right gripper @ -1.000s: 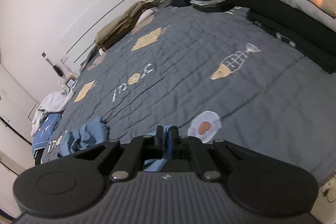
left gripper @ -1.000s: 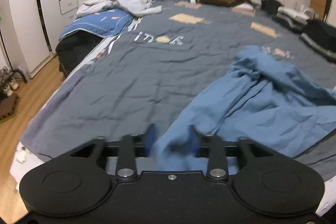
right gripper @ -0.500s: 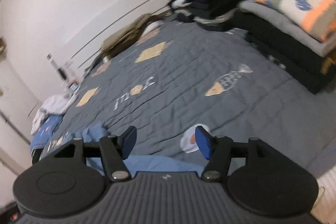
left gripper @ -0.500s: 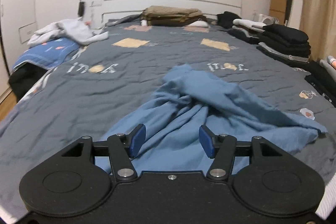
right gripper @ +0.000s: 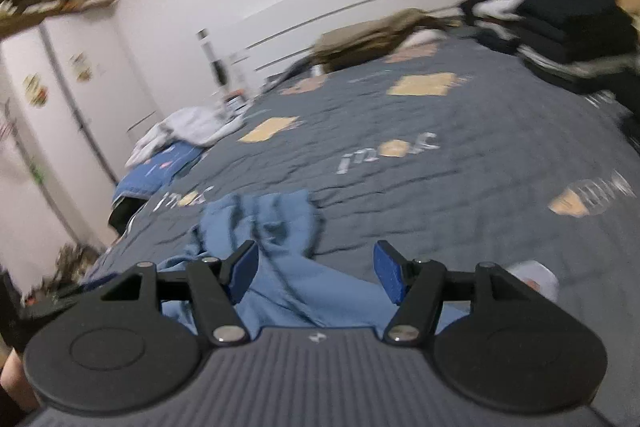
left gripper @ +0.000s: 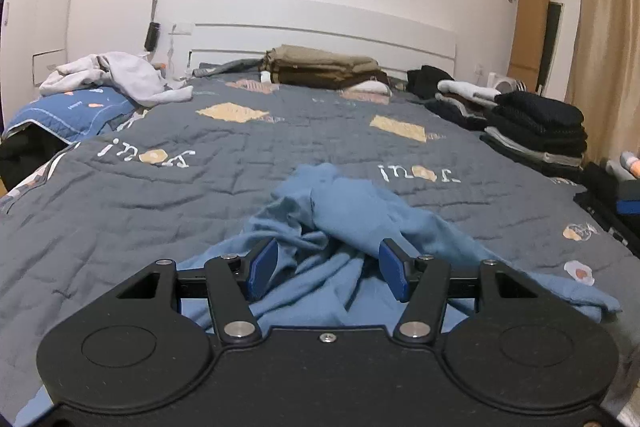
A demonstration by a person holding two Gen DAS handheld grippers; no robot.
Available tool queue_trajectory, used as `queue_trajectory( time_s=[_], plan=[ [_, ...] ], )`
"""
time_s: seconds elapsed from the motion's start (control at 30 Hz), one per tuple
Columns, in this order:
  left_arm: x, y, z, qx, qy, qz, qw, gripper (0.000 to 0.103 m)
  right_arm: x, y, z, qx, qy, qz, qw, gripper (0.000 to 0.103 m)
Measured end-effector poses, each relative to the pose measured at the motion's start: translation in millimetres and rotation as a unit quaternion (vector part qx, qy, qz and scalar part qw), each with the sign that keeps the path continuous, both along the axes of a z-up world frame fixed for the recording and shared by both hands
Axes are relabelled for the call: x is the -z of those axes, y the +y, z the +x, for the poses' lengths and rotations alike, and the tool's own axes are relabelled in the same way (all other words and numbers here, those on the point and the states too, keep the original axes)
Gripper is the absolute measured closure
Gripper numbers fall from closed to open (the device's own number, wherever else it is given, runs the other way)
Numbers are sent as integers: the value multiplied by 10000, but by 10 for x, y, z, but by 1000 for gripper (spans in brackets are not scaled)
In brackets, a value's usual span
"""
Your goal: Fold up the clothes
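A crumpled blue garment (left gripper: 352, 227) lies in a heap at the lower centre of the frame, on the grey quilted bed (left gripper: 160, 211), waiting to be spread flat before any fold can be made. The left gripper (left gripper: 328, 269) hovers low over the near edge of the cloth, its blue fingers (left gripper: 264, 267) apart and clamping nothing; fabric shows between them but is not pinched. In the right wrist view, blurred by motion, the right gripper (right gripper: 316, 269) hangs above the same garment (right gripper: 280, 251), its jaws opening, with cloth beneath the gap and none held. Both tools appear poised to pick fresh holds, probably on an edge or corner, so the heap can be pulled out smooth. Stacks of folded dark clothes (left gripper: 536, 131) line the right of the frame, likely finished work kept clear of the folding space.
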State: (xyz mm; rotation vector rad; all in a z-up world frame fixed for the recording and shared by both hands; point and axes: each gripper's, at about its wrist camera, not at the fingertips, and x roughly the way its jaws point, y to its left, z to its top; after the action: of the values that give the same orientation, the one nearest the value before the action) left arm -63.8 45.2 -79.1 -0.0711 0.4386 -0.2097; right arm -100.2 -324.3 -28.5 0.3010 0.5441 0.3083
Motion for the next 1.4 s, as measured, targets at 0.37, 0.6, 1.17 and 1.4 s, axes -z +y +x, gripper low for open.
queue_trajectory(
  time_s=[0.37,0.6,1.17,1.4],
  plan=[
    [38,16,97,-93,76,99,9999,47,135,721,603,-907,-41,-410,9950,37],
    [36,25,165,-98,226,61,9997,47,341,814,581,-1277,-70,-378,9911,37],
    [205,-121,1170,215,572,825,9947,37,395,761,649,-1242,5,-163,9921,36],
    [379,-143,1505,277,940,887,9912,65,393,771,667,-1351,18,36,9908,36]
  ],
)
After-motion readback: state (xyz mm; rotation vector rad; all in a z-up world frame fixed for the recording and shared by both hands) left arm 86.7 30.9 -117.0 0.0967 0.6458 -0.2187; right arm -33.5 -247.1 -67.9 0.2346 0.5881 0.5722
